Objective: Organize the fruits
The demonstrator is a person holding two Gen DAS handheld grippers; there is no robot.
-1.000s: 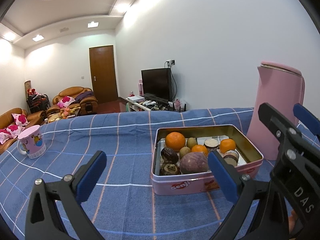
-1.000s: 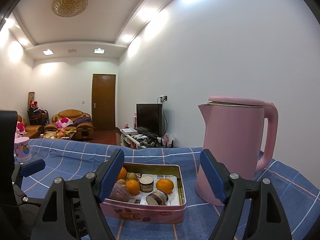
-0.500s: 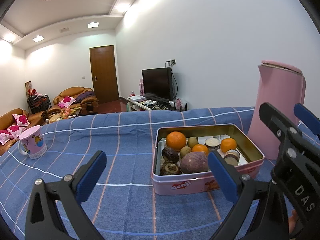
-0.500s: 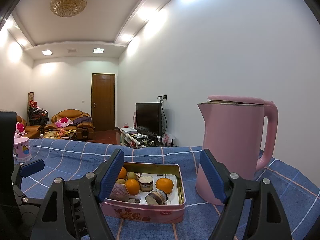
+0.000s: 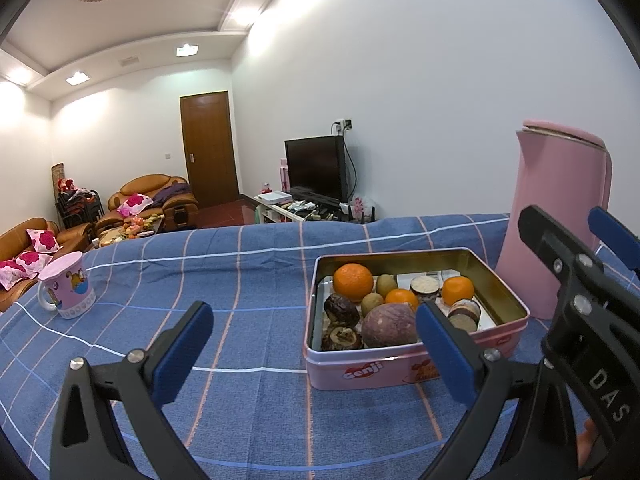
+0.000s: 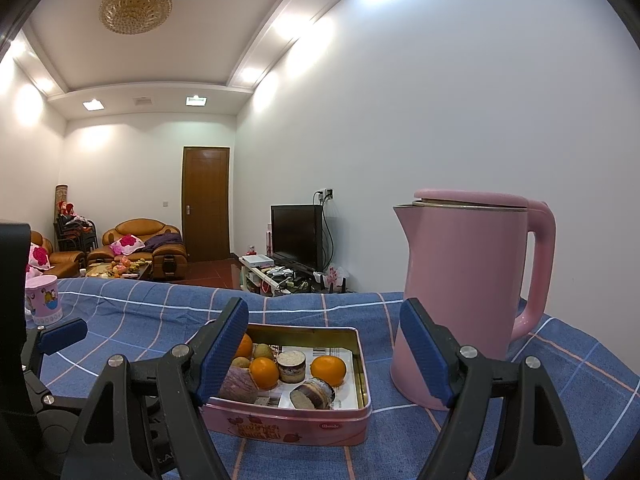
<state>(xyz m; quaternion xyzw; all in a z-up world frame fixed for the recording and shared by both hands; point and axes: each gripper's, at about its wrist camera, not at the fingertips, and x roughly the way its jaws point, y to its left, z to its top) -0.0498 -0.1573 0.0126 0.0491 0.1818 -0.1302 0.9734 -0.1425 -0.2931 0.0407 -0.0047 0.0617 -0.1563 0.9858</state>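
Observation:
A pink tin box point(image 5: 416, 368) point(image 6: 288, 426) stands open on the blue checked tablecloth. Inside lie oranges point(image 5: 353, 282) point(image 6: 328, 371), kiwis point(image 5: 386, 285), a big purple fruit point(image 5: 389, 326) point(image 6: 238, 386), dark brown fruits point(image 5: 341, 310) and small round cakes point(image 6: 291, 366). My left gripper point(image 5: 316, 354) is open just in front of the tin, with nothing between its blue pads. My right gripper point(image 6: 332, 358) is open too, hovering near the tin's right front; its black body also shows at the right edge of the left wrist view.
A tall pink kettle point(image 6: 464, 300) point(image 5: 556, 224) stands right of the tin, close to the right gripper's right finger. A pink cartoon mug point(image 5: 66, 284) point(image 6: 42, 298) sits at the table's far left. Sofas, a door and a TV lie beyond the table.

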